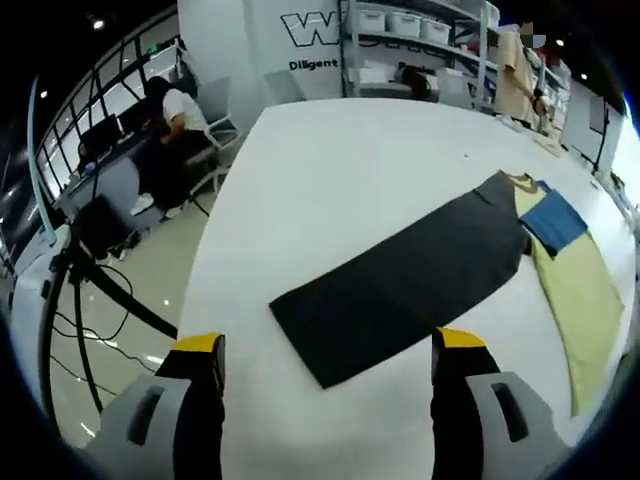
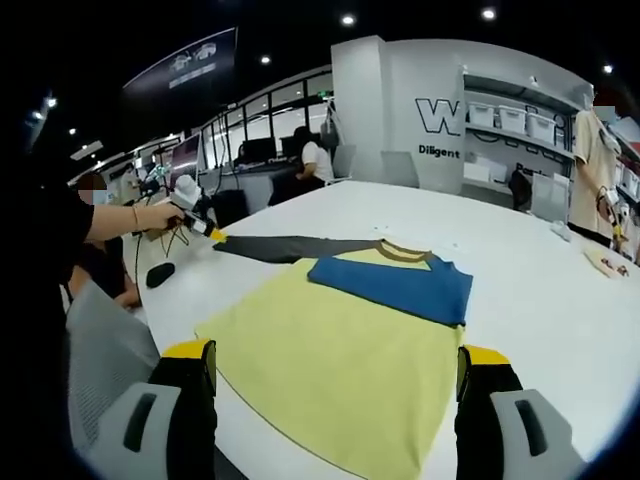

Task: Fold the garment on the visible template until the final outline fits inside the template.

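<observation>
The white table [image 1: 330, 190] is carrying a long dark grey template [image 1: 400, 285] lying flat, and a yellow garment [image 2: 330, 360] lying beside it, its edge touching the template's far end in the left gripper view; a blue sleeve [image 2: 395, 285] is lying folded across the garment's upper part, just below a brown collar [image 2: 405, 252]. In the right gripper view the garment is spreading out near the camera, with the template stretching away behind it towards the far left.

The left gripper [image 1: 330, 360] is hovering above the table's near edge with its 2 yellow-tipped jaws spread wide, gripping nothing; the template's near corner is sitting between them, apart from both. The right gripper [image 2: 335, 365] is likewise hanging with its jaws spread apart and empty, over the garment's near hem. In the right gripper view the left gripper [image 2: 215, 233] is showing at the far left, held in a person's hand [image 2: 160, 215], its yellow tip right at the template's end.

A seated person [image 1: 175, 125] is working at a desk beyond the table; shelves with white bins [image 2: 515, 120] are standing against the far wall.
</observation>
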The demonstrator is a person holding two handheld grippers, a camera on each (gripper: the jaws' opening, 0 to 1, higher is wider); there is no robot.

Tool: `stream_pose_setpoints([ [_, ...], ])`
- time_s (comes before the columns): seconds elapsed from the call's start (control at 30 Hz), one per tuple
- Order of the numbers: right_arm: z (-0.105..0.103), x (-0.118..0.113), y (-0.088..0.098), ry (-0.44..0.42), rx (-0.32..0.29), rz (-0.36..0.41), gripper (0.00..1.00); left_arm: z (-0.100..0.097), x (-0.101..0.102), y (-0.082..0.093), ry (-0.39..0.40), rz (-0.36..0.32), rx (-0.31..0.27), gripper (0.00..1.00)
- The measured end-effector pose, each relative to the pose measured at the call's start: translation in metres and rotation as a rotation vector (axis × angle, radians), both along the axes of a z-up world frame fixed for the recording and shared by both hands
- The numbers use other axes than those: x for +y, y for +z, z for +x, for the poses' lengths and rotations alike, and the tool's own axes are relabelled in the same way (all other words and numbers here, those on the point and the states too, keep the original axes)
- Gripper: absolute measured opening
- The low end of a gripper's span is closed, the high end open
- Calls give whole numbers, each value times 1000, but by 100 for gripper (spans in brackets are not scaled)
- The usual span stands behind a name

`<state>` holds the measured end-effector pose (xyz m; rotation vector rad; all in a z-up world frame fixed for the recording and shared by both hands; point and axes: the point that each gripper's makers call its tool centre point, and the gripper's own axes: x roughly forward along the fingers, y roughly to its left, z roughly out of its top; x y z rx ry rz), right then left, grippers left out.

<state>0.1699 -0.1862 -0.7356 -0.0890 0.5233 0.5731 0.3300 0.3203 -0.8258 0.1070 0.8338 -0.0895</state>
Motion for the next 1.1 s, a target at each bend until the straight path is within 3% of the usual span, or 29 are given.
stream_pose_setpoints([
  [0.07,0,0,0,1,-2,-3,99,-2,-1,-1,2,-2,3,84],
  [0.17,1,0,2,-1,-8,3,99,-9,-1,-1,29,-24,10,67],
  [0.23,2,-1,2,-9,-10,6,99,-16,-2,-8,97,-77,30,64],
  [0.3,3,-1,1,-9,-7,5,99,-16,-4,-11,114,-110,29,64],
  [0.47,2,4,0,-2,-2,15,99,-22,-1,-19,197,-144,32,44],
  [0.67,3,3,-1,-4,0,13,99,-22,-3,-23,218,-154,30,36],
  [0.77,3,2,0,-5,-2,11,99,-24,-6,-28,290,-235,38,31],
  [0.83,3,2,-1,-5,4,16,99,-23,-2,-28,301,-228,15,27],
  [1.1,1,0,-3,-12,5,3,99,-26,4,-34,323,-184,42,12],
])
